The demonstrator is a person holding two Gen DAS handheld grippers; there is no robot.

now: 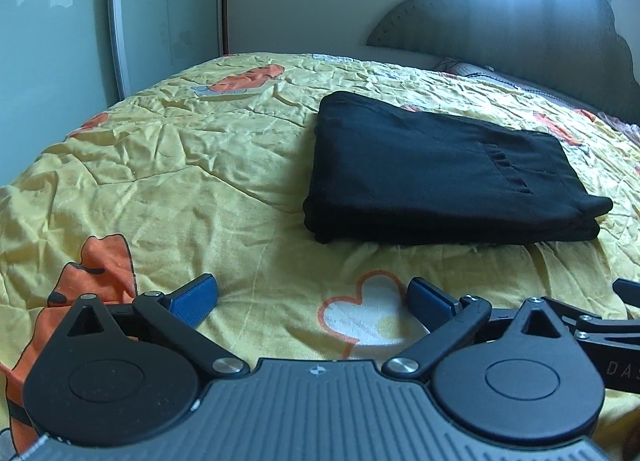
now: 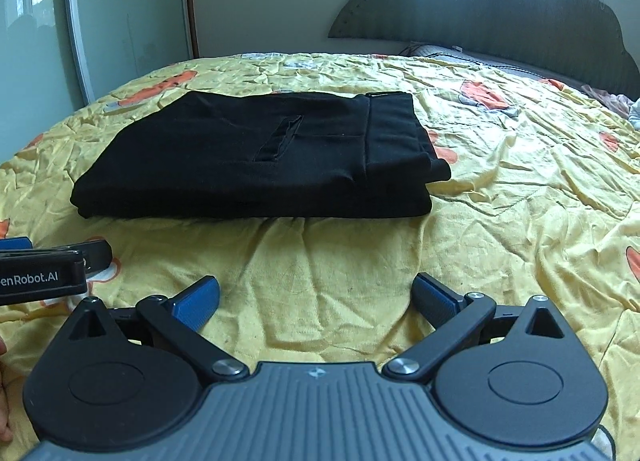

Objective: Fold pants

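The black pants (image 1: 436,177) lie folded in a flat rectangular stack on the yellow bedspread (image 1: 180,165). They show in the right wrist view too (image 2: 256,161), with a back pocket slit on top. My left gripper (image 1: 312,301) is open and empty, hovering over the bedspread short of the pants' near edge. My right gripper (image 2: 316,301) is open and empty too, also short of the near edge. The left gripper's side shows at the left edge of the right wrist view (image 2: 44,273).
A grey padded headboard (image 1: 540,37) stands at the back right, with a pillow (image 2: 436,51) below it. A mirrored wardrobe door (image 1: 52,41) stands at the left past the bed's edge. The wrinkled bedspread (image 2: 520,201) spreads around the pants.
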